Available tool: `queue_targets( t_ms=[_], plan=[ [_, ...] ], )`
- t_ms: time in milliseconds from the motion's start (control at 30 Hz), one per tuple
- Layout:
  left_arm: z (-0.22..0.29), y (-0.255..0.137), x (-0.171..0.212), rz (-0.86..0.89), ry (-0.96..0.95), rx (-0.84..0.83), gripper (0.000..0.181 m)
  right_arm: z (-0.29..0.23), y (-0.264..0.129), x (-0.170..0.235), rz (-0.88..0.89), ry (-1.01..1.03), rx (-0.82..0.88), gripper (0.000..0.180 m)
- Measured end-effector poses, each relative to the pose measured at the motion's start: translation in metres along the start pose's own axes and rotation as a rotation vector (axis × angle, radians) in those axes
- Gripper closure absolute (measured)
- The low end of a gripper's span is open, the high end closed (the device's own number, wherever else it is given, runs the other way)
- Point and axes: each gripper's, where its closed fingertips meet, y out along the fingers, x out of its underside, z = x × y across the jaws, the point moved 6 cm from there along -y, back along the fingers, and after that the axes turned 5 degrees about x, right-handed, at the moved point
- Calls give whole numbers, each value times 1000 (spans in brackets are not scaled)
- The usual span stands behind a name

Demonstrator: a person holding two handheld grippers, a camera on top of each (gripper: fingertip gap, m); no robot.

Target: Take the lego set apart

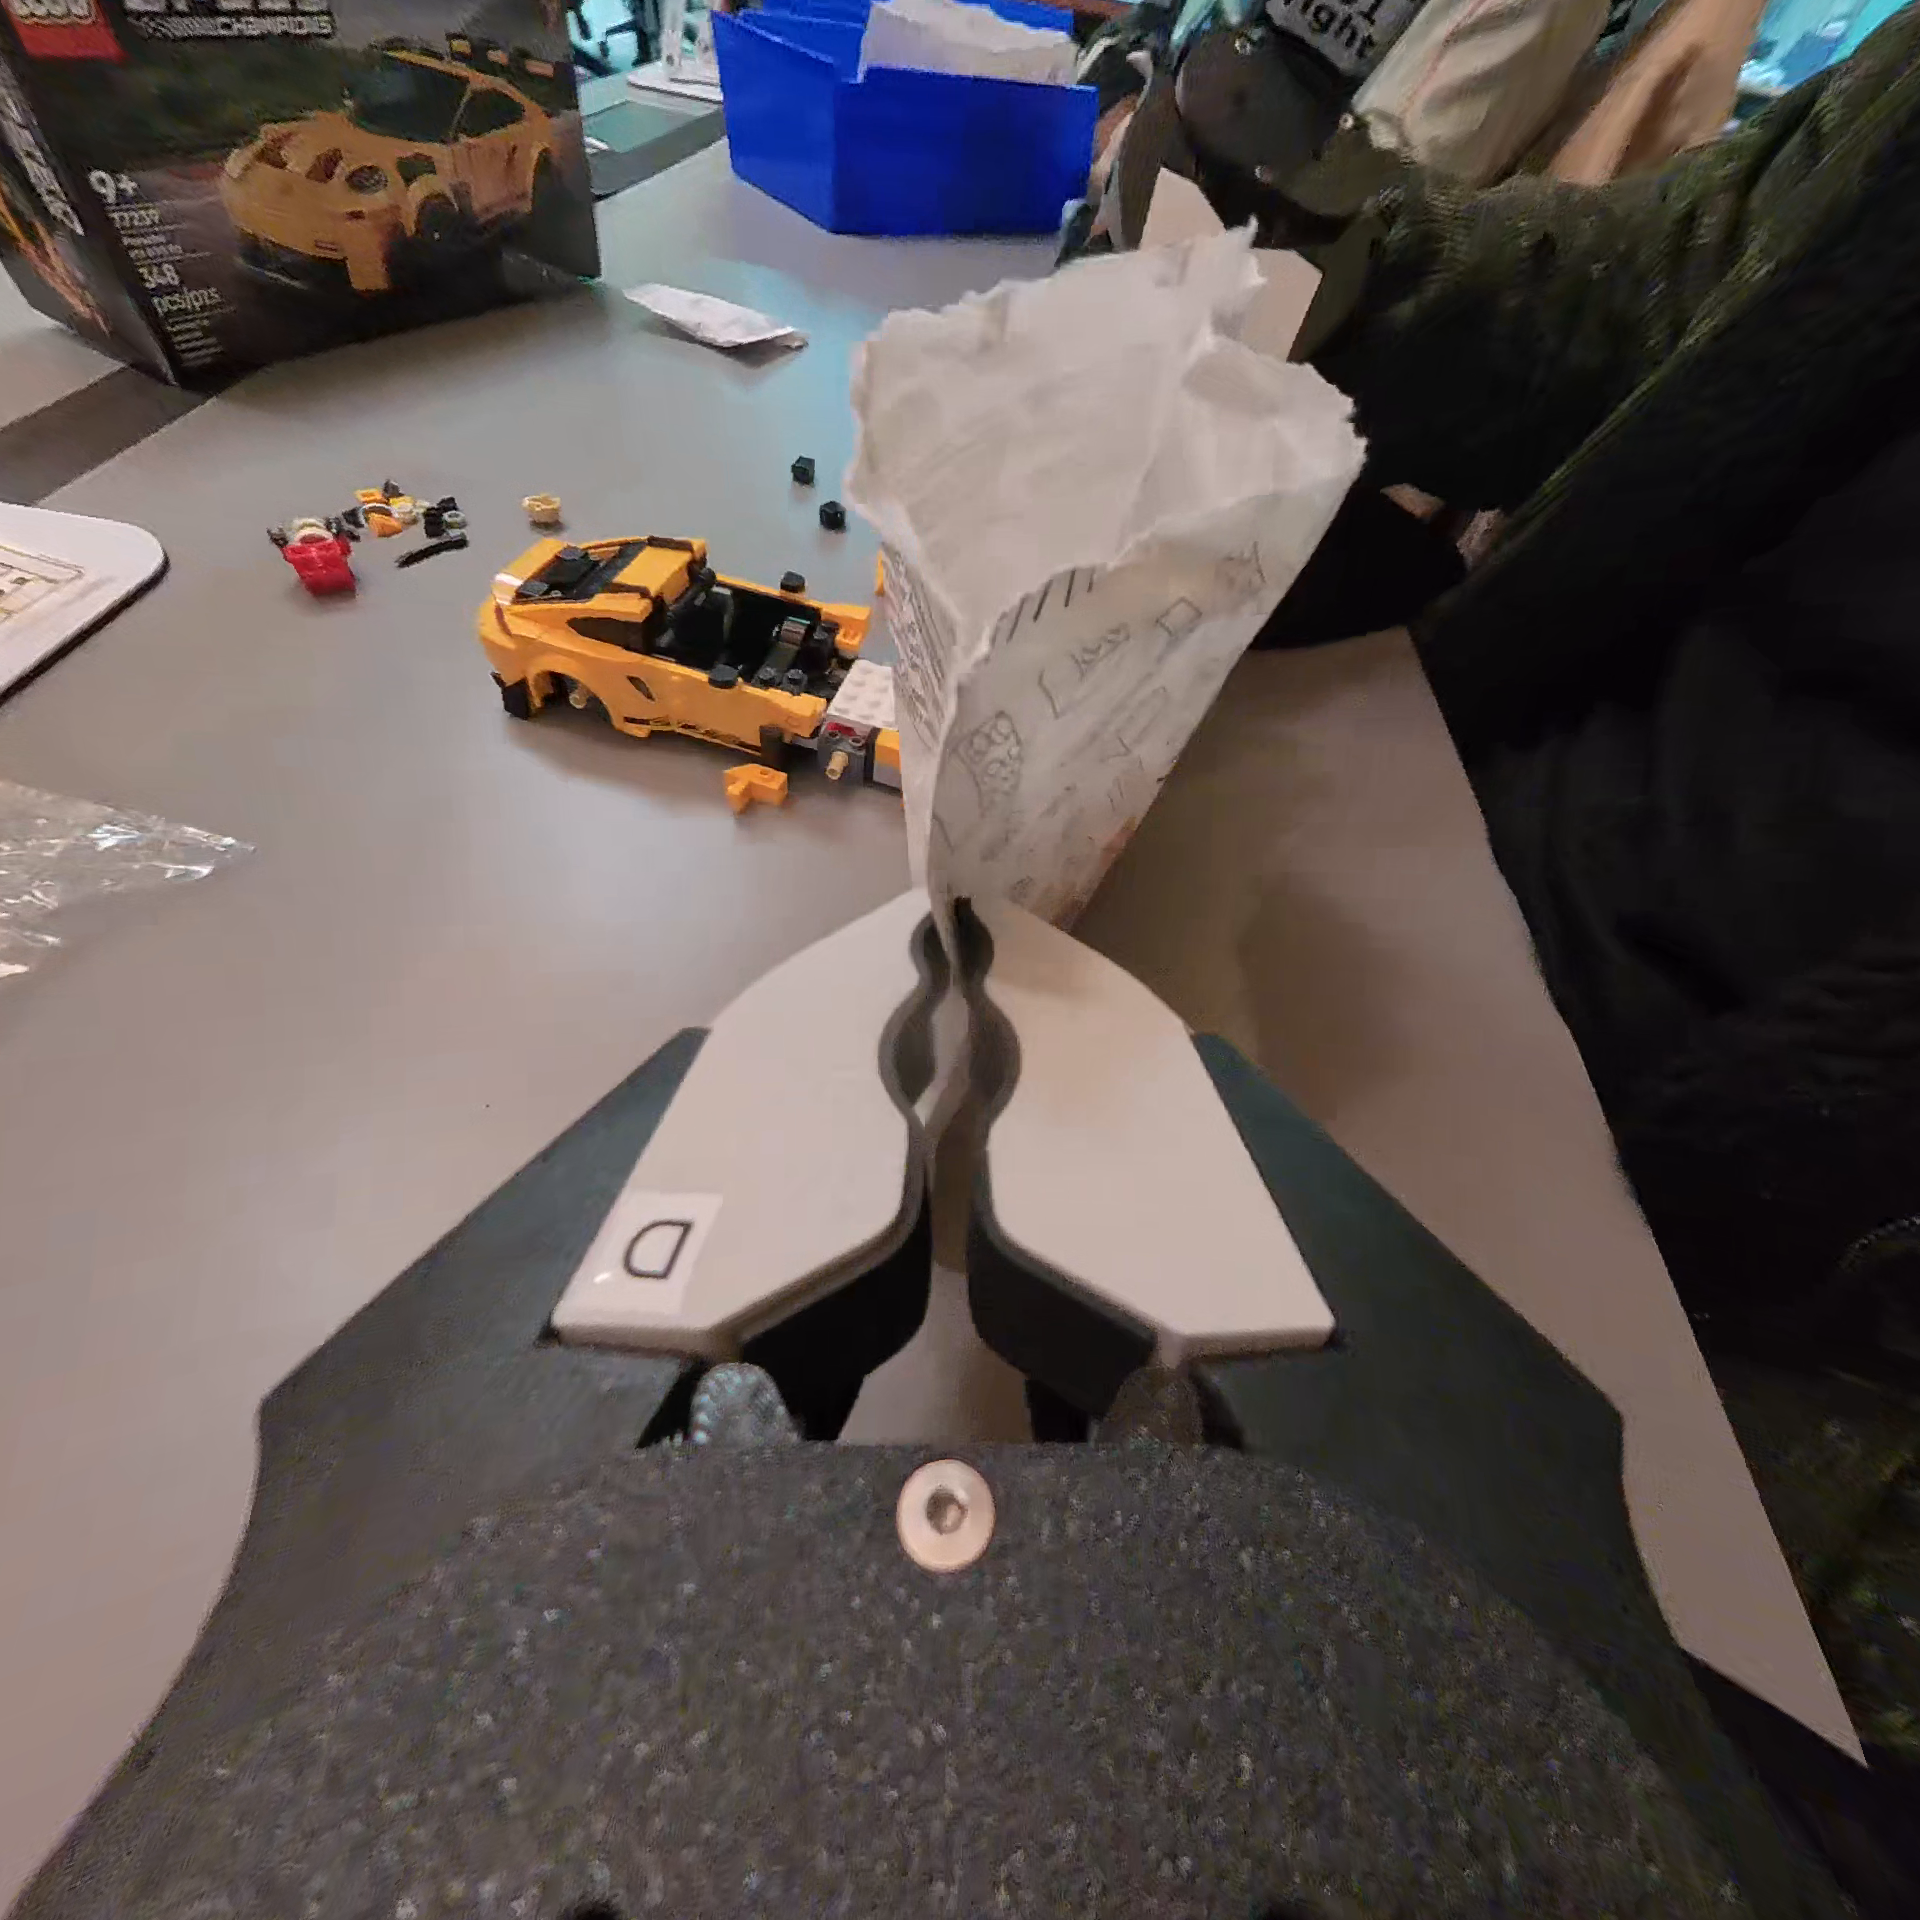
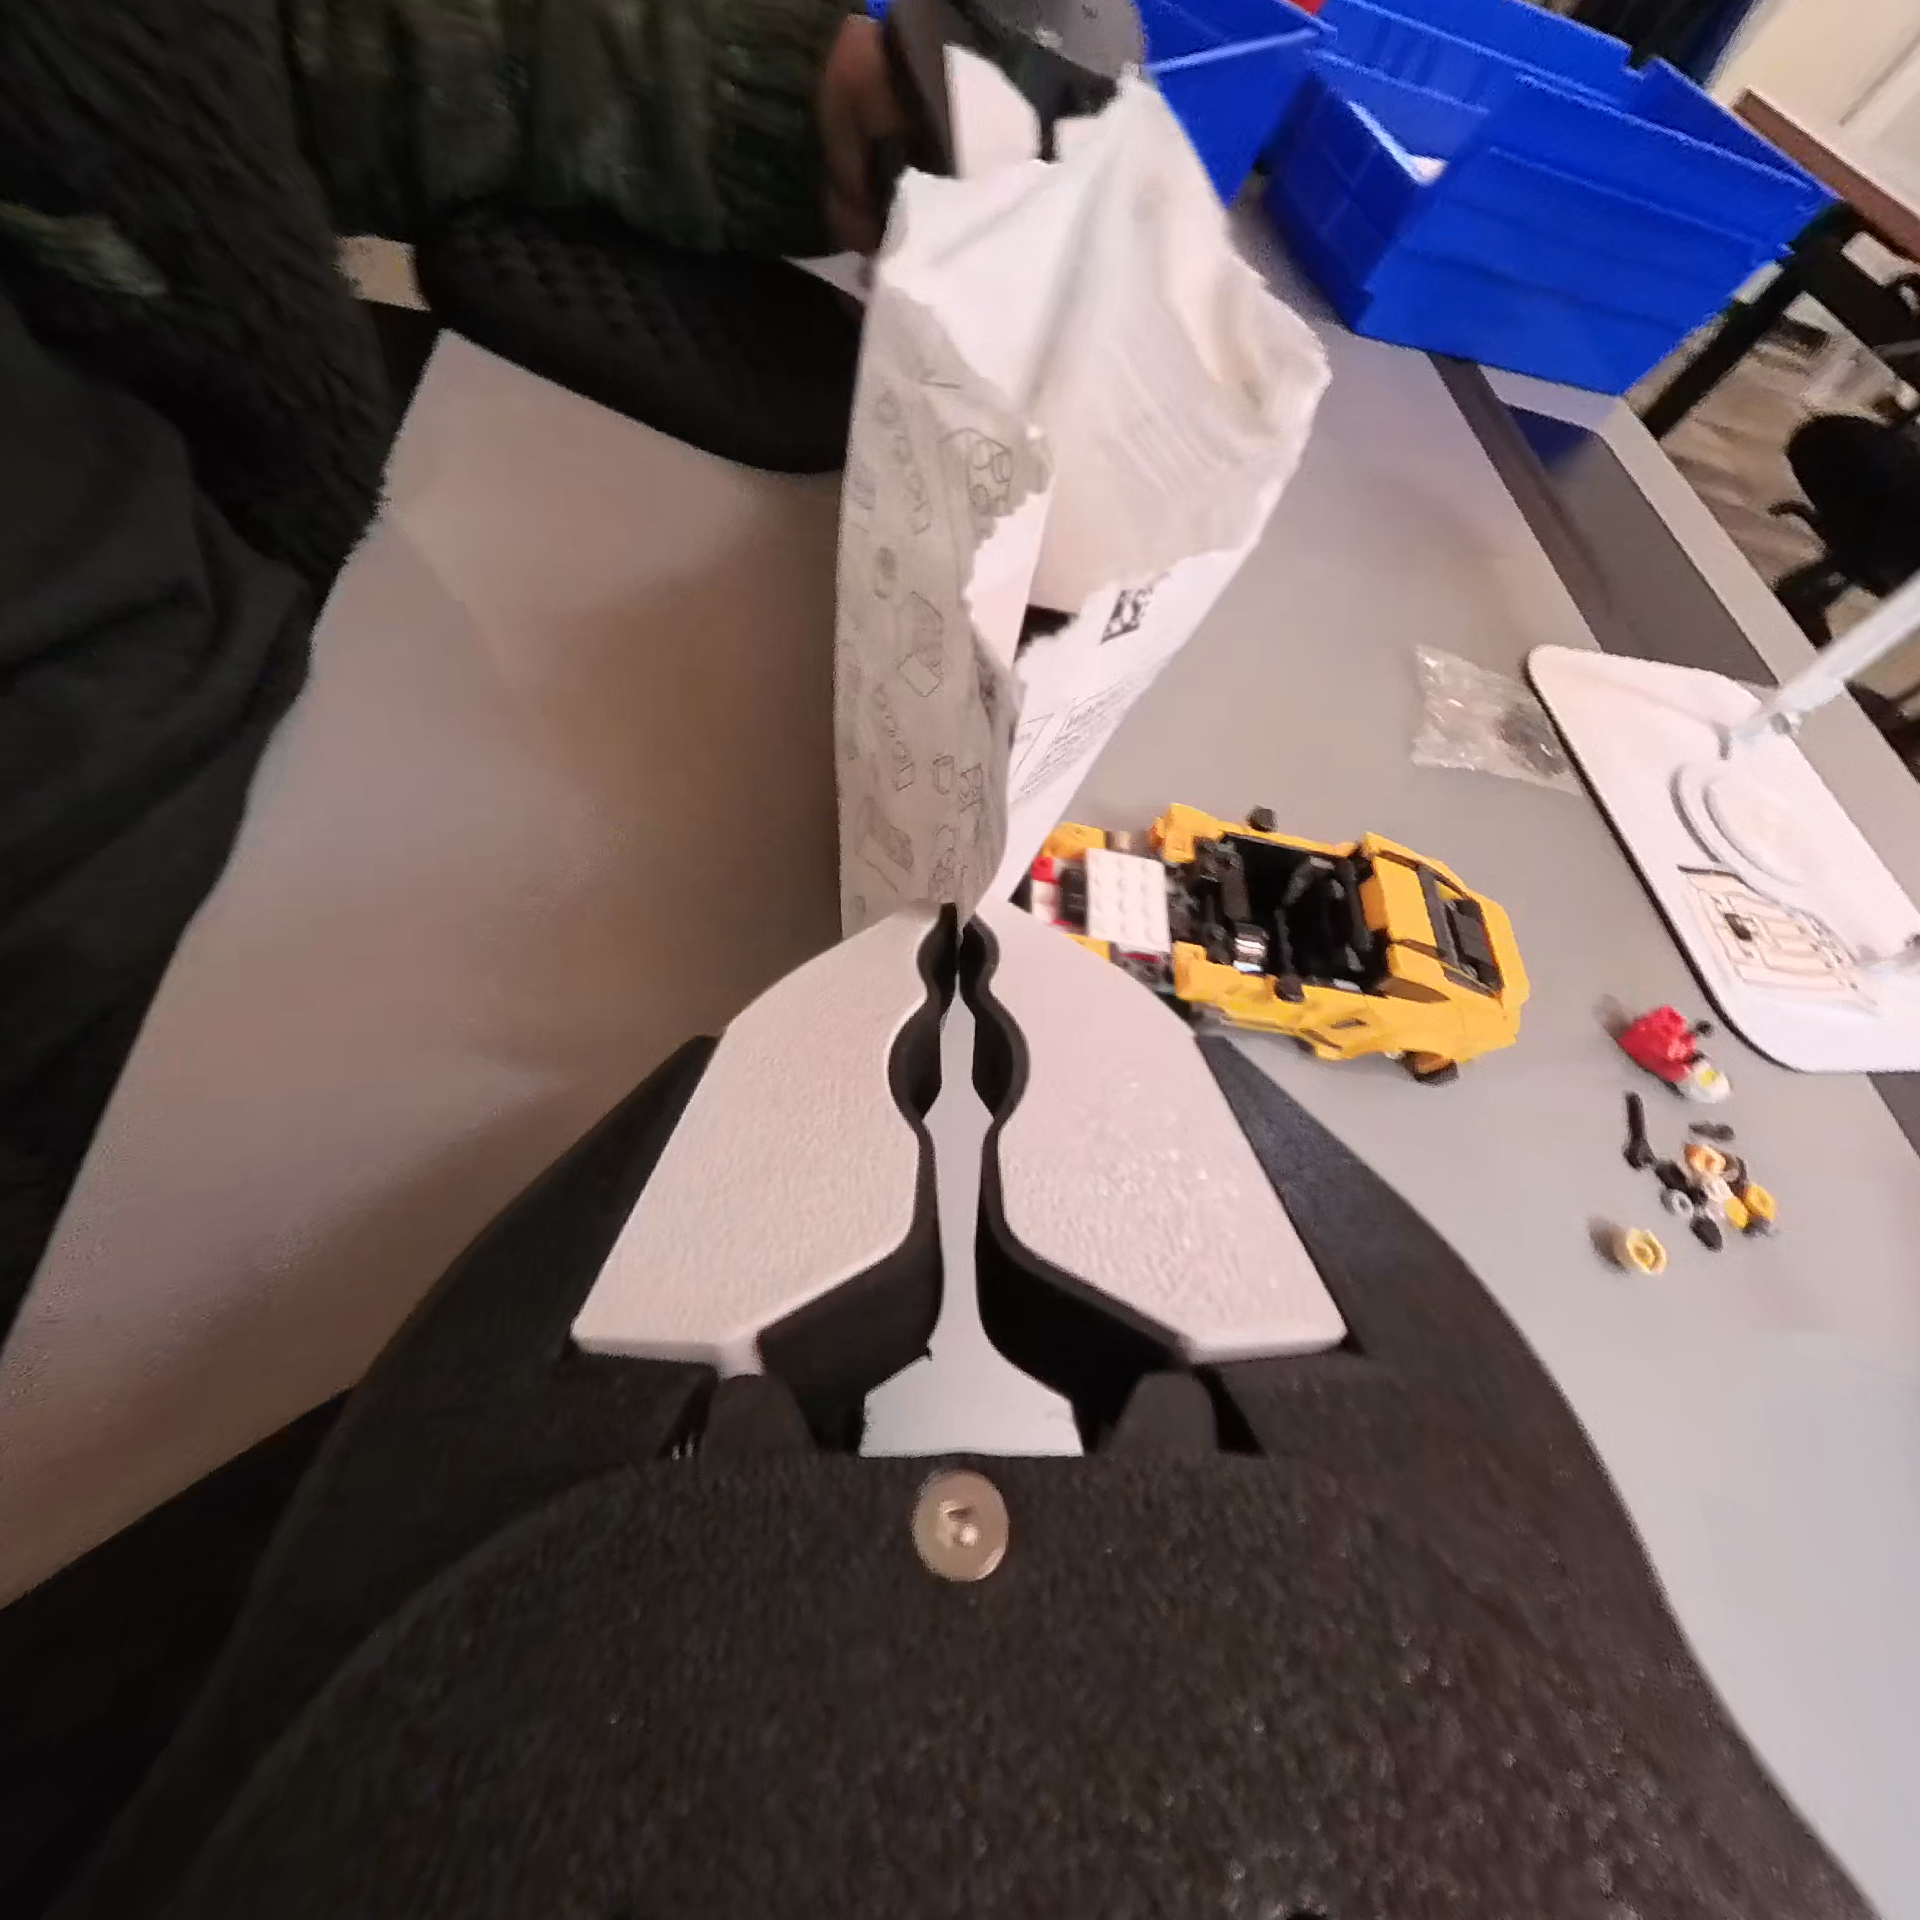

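Lying on grey table [image 1: 436, 935], behind bag: one yellow lego car [image 1: 665, 644], roof off, partly stripped.

Being pinched from both sides, lifted above table: one white paper bag [image 1: 1081, 582], by left gripper [image 1: 956, 920] and right gripper [image 2: 954, 925], both clenched on its edges.

Advising: keeping bag mouth up, spreading gently, avoiding tearing.

Scattered beyond car: one red brick [image 1: 322, 566], one cluster of small loose pieces [image 1: 410, 511], two black studs [image 1: 816, 490].

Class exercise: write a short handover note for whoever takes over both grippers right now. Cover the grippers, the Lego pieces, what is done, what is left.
Left gripper: jaws shut on the white paper bag.
Right gripper: jaws shut on the same bag, held above the grey table.
Yellow car: on the table, roof off, rear partly stripped.
Loose pieces: small pile beyond the car.
Left: most of the car is not yet taken apart.
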Motion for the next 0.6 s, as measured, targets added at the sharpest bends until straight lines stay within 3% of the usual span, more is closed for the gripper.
queue_targets(
  t_ms=[200,333,500,600],
  plan=[
    [28,0,-4,32,31,-58,181,24,-23,3,52,145,142,173],
    [43,4,-1,6,77,-101,181,67,-68,18,32,243,399,167],
    [48,10,0,3,67,-126,181,135,-128,114,-381,292,731,150],
    [49,13,2,-6,65,-128,180,157,-146,165,-574,297,802,147]
  ],
)
